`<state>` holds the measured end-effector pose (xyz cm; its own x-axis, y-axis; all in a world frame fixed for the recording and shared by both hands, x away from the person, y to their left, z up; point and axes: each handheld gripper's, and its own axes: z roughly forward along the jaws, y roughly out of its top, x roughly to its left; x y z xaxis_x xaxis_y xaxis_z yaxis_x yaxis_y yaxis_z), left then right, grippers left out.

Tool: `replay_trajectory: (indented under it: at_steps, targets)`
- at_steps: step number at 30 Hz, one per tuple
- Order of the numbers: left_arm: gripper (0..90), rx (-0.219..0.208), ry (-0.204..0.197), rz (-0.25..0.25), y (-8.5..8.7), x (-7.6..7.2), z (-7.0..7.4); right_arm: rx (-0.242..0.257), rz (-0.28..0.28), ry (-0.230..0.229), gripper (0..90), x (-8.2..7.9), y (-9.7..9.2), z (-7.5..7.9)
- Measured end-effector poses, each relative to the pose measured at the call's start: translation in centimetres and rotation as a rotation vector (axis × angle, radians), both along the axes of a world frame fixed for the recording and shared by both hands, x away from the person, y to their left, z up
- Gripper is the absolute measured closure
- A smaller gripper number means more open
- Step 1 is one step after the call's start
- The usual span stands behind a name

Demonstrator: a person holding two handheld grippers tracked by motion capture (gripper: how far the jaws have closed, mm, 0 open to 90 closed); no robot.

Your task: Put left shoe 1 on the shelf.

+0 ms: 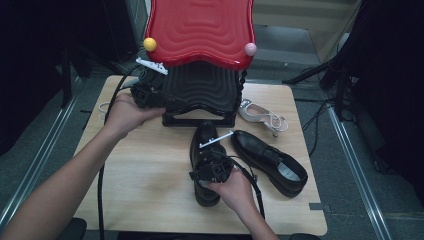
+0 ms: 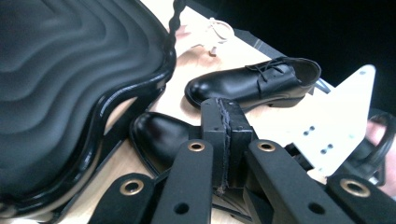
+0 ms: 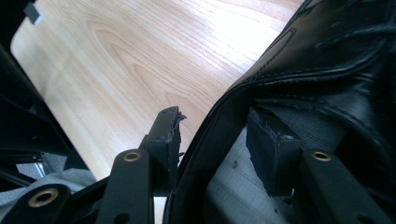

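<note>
The right gripper (image 1: pixel 214 161) straddles the collar of the near black polished leather lace-up shoe (image 1: pixel 205 145), one jaw outside the stiff stitched rim and the other inside against the grey ribbed lining; the jaws stand fairly wide with the wall between them, and I cannot tell whether the pads actually press on it. If they don't bite firmly, the glossy, smooth leather could slide free as the shoe lifts, or the heavy toe could swing down and knock the second black leather lace-up shoe (image 1: pixel 270 161) lying just beside it on the pale wood-grain bench (image 1: pixel 145 185). The left gripper (image 1: pixel 150 95) hovers beside the lower tier of the two-tier shoe rack, with its rippled glossy black plastic shelf (image 1: pixel 202 87) under a rippled red one (image 1: pixel 200 27); its jaws are pressed together on nothing. Those wavy, slick shelves may let a shoe skate off. A silver strappy high-heeled sandal (image 1: pixel 262 116) rests near the rack's right foot.
</note>
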<state>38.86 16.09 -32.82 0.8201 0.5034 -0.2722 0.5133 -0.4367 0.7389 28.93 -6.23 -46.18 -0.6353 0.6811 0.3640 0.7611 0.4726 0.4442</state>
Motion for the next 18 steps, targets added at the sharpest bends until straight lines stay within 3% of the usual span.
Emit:
replay_trajectory:
  at_steps: [3,11,14,18]
  targets:
    - [90.0,0.000,-0.018,0.005,-0.2,0.5,1.2,-0.006,-0.005,0.026,57.2,0.4,0.4,-0.8]
    - [90.0,0.009,-0.053,0.007,-0.6,1.7,4.1,-0.015,-0.008,0.045,57.6,0.1,1.0,-0.9]
    - [90.0,0.010,-0.066,0.016,-0.8,2.3,5.9,-0.050,-0.008,0.033,57.7,-0.1,1.6,-0.9]
    - [90.0,0.006,-0.073,0.026,-0.8,2.7,7.0,-0.082,-0.008,0.024,59.8,0.0,1.8,-1.5]
